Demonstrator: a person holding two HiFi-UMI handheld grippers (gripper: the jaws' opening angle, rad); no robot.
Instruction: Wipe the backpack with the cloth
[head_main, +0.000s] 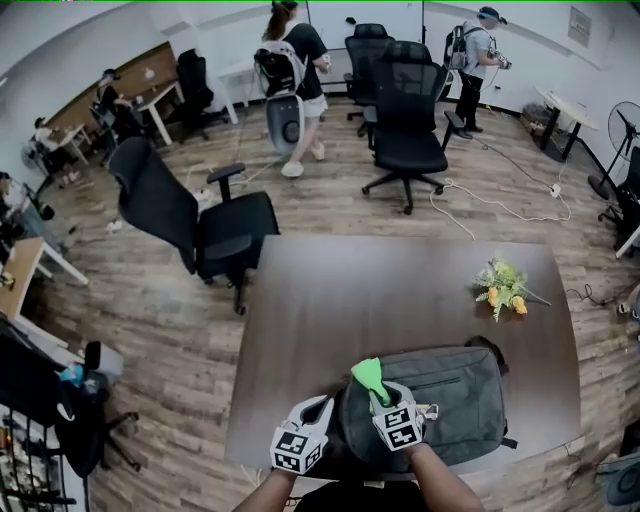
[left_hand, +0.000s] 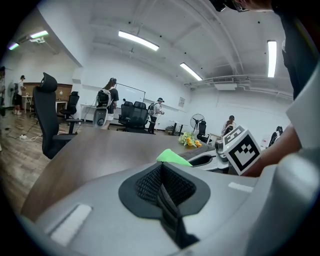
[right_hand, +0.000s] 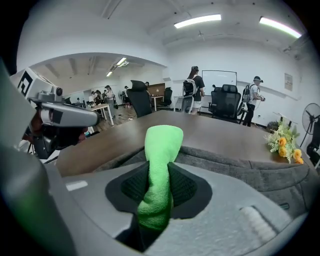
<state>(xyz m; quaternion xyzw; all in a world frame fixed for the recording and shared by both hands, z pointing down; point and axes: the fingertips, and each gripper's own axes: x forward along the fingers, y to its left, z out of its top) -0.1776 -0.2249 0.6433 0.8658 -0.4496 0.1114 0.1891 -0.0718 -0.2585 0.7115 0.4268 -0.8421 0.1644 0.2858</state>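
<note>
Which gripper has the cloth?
The right gripper: its jaws clamp the green cloth over the grey backpack. The left gripper has its jaws together, nothing between them.

We're looking at a dark brown wood-grain table (head_main: 350, 300), rectangular, sitting on a plank floor (head_main: 150, 300). Two things are lying directly on it. A grey backpack (head_main: 450, 400) is lying flat at the near edge, right of centre, its long side running along that edge and a dark strap trailing off its right end. A small bunch of flowers (head_main: 502, 288), yellow-orange with green leaves, is lying toward the far right corner, well apart from the backpack
</note>
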